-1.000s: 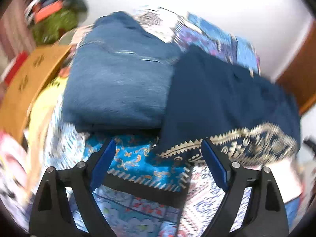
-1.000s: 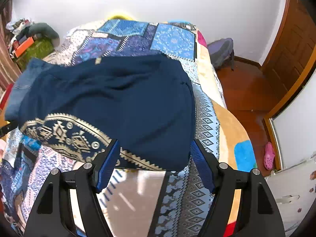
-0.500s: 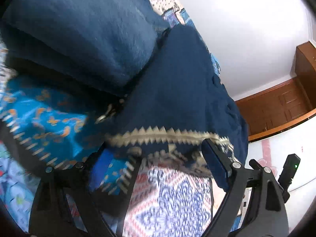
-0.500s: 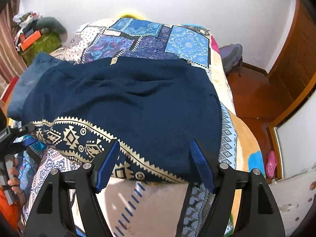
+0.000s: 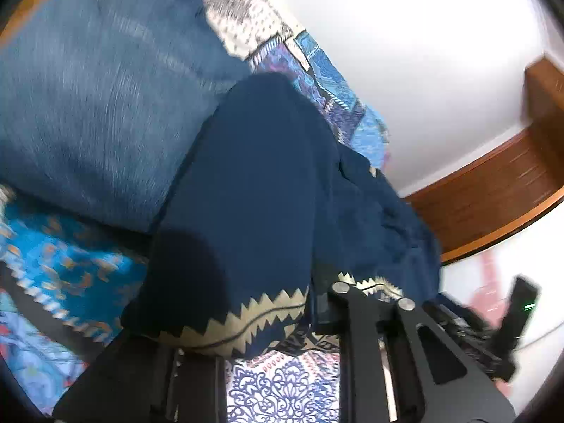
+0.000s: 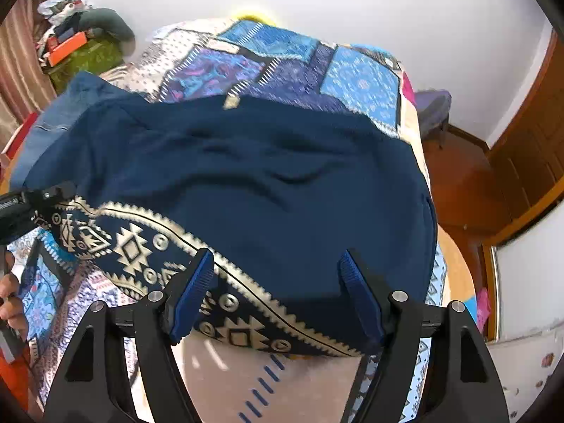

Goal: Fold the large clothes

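Observation:
A navy garment [image 5: 268, 183] with a cream zigzag-patterned hem lies spread on the bed [image 6: 264, 190]. My left gripper [image 5: 282, 317] is at the hem's left corner. Its jaws are closing with the bunched hem pinched between them, and the cloth hides one finger. In the right wrist view the left gripper [image 6: 53, 194] sits at that same corner. My right gripper [image 6: 276, 292] stands open over the hem's right corner, a blue pad on each side of the cloth and neither pressing on it.
A folded blue denim piece [image 5: 98, 98] lies just left of the garment. A patchwork quilt [image 6: 282, 60] covers the bed. A person's hand [image 6: 10, 303] shows at the left edge. Wooden doors [image 6: 528, 162] and floor lie right; clutter [image 6: 81, 46] is piled far left.
The left gripper swung in to the hem's left corner and its jaws went from wide apart to pinched on the cloth. The right gripper slid forward over the right hem corner, still open.

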{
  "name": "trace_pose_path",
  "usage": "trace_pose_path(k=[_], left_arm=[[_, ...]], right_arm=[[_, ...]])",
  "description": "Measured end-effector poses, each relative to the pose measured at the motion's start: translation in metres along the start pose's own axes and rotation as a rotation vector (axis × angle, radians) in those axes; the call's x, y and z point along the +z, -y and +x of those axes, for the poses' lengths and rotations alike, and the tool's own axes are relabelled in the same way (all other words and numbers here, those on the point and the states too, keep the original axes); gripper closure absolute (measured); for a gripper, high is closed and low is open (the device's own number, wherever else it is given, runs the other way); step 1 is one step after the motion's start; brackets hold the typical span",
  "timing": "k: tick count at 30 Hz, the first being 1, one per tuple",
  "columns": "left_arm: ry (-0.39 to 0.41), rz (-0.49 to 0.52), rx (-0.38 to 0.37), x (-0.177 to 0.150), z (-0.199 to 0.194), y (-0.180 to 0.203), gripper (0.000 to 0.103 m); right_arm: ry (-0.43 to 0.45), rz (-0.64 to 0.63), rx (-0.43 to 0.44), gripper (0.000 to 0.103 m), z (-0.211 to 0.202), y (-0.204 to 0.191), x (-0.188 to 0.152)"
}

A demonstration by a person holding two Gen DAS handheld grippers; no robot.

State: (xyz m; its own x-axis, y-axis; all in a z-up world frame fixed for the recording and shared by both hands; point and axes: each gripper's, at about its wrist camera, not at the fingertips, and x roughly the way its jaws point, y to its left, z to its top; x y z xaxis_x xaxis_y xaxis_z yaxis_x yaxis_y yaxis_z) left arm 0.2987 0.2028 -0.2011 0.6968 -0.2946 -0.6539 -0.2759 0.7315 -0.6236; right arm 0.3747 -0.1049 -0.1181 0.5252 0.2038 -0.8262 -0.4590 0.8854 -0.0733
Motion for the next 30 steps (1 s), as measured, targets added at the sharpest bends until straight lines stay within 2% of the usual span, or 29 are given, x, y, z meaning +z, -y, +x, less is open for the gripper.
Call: trace_pose_path(k=[2,3,6,8,11,13,16,18,21,25,28,30], left_arm=[[0.035,0.076,0.075,0.002,-0.011,0.027,0.089],[0.052,0.089,0.079,0.004,-0.017,0.036,0.09],[0.114,0.083,0.033,0.009,-0.045,0.054,0.09],[0.164,0.092,0.015,0.014,-0.068,0.067,0.091],[0.235,0.128,0.023,0.019,-0.099,0.079,0.091],[0.293,0.17,0.056,0.021,-0.117,0.087,0.091],[0.337,0.237,0.127,0.019,-0.128,0.093,0.091],[0.328,0.263,0.163,0.018,-0.126,0.093,0.091],[0.289,0.31,0.216,0.016,-0.11,0.093,0.091],[0.244,0.433,0.316,0.007,-0.076,0.099,0.091],[0.211,0.518,0.309,-0.001,-0.063,0.112,0.091],[0.171,0.553,0.227,-0.004,-0.058,0.125,0.091]], right_arm=[[0.023,-0.019,0.003,0.032,-0.007,-0.005,0.005],[0.032,-0.026,0.002,0.032,-0.01,-0.007,0.008],[0.081,-0.057,0.022,0.032,-0.025,-0.017,0.019],[0.115,-0.074,0.065,0.032,-0.036,-0.025,0.026],[0.143,-0.088,0.124,0.029,-0.04,-0.038,0.034],[0.134,-0.091,0.156,0.019,-0.033,-0.046,0.037],[0.05,-0.083,0.24,0.018,-0.004,-0.065,0.035],[-0.04,-0.089,0.306,0.018,0.02,-0.08,0.029],[-0.145,-0.091,0.348,0.018,0.052,-0.102,0.017],[-0.235,-0.098,0.376,0.018,0.072,-0.111,0.01],[-0.238,-0.124,0.395,0.018,0.062,-0.105,0.006],[-0.139,-0.109,0.348,0.018,0.035,-0.082,0.003]])
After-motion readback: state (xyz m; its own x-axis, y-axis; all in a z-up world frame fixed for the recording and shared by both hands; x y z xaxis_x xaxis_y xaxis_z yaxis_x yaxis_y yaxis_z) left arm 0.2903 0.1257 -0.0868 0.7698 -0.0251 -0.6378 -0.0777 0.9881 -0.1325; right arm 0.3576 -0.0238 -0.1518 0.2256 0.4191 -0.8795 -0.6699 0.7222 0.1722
